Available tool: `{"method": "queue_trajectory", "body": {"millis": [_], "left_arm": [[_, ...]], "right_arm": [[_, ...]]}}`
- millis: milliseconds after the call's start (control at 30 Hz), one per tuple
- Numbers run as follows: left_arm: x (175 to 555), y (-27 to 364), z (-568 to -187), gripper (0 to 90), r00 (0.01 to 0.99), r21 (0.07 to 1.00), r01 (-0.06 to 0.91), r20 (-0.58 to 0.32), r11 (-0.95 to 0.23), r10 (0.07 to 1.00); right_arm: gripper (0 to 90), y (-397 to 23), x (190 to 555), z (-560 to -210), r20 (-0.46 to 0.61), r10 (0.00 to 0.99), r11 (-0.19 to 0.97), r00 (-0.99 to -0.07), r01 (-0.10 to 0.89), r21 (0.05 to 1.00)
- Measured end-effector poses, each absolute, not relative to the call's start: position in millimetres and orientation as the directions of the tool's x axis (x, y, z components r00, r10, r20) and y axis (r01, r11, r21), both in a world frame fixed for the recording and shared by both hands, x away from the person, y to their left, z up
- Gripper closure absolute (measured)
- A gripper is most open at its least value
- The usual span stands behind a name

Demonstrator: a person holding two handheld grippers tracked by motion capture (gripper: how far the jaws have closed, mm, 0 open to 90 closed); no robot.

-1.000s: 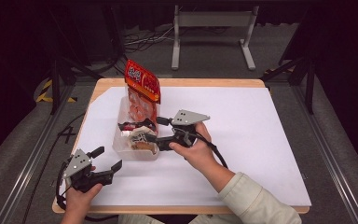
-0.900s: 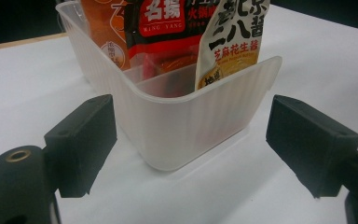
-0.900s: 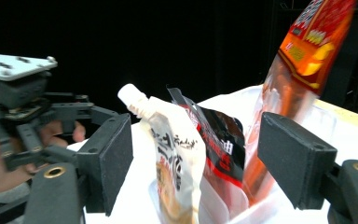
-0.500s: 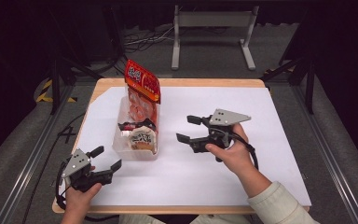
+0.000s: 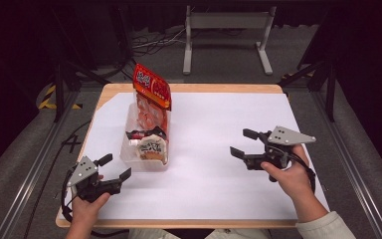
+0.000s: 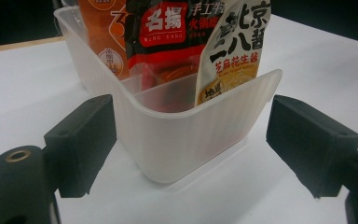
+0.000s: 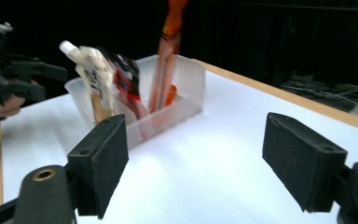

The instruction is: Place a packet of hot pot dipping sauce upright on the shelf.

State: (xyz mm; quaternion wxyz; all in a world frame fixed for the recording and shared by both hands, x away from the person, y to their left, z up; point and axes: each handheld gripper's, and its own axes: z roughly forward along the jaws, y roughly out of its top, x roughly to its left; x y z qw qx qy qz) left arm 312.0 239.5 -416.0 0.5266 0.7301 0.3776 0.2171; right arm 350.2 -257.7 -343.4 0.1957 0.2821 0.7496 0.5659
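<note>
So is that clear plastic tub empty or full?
Filled: the clear tub holds several snack packets standing upright, the tall red one rising well above its rim.

Clear plastic bin (image 6: pixel 186 140) holding upright snack packets (image 6: pixel 177 42) stands between wide-apart jaws.

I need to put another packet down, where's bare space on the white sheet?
Widest free patch: between the clear plastic bin of upright snack packets and the right gripper. Crowded: between that bin and the left gripper.
</note>
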Motion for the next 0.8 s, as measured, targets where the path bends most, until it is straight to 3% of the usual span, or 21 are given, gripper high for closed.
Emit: {"method": "queue_trajectory", "body": {"millis": [567,800], "left_arm": [[316,250,-417,16.3,0.600,0.939,0.311,-0.072,-0.149,0.797],[315,247,-419,16.3,0.603,0.936,0.313,-0.062,-0.164,0.795]], "right_arm": [[22.0,-327,330,-381,0.035,0.752,0.176,-0.659,0.251,0.952],[22.2,-344,323,-420,0.038,0.815,0.169,-0.579,0.299,0.939]]}}
